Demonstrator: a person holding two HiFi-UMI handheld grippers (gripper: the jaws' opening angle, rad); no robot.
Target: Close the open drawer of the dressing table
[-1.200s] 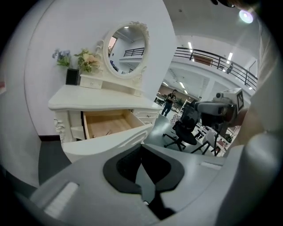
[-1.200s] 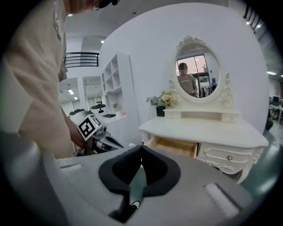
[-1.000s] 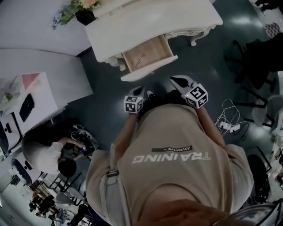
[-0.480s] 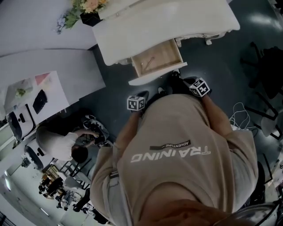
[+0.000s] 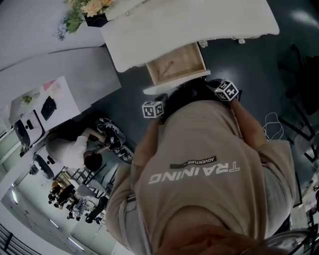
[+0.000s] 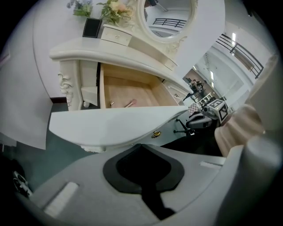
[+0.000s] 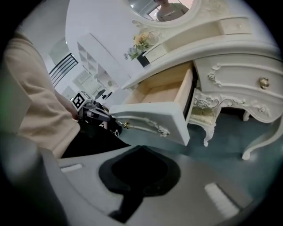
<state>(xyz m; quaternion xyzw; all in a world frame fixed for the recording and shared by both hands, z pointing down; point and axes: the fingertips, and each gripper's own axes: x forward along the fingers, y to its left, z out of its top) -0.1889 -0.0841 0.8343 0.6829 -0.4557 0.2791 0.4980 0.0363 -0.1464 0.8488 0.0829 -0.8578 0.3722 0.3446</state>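
The white dressing table [image 5: 199,20] has one drawer [image 5: 175,63] pulled out, its pale wood inside showing a thin stick-like item [image 6: 129,103]. The drawer's white front panel [image 6: 110,126] carries a small gold knob [image 6: 155,134]. My left gripper [image 6: 143,148] hangs just short of that panel's left part, jaws shut and empty. My right gripper [image 7: 139,152] is near the panel's right end [image 7: 152,119], also shut on nothing. In the head view both marker cubes, left [image 5: 153,109] and right [image 5: 227,90], sit right below the drawer front [image 5: 169,83].
An oval mirror [image 6: 166,17] and a flower pot [image 5: 92,12] stand on the table. A person [image 5: 75,152] crouches on the floor to the left beside a white desk [image 5: 45,107]. Cables [image 5: 271,122] lie at the right. Carved table legs [image 7: 208,117] flank the drawer.
The person has stepped closer to the table. Both grippers moved forward, up to the drawer front. The drawer stands as far out as before.
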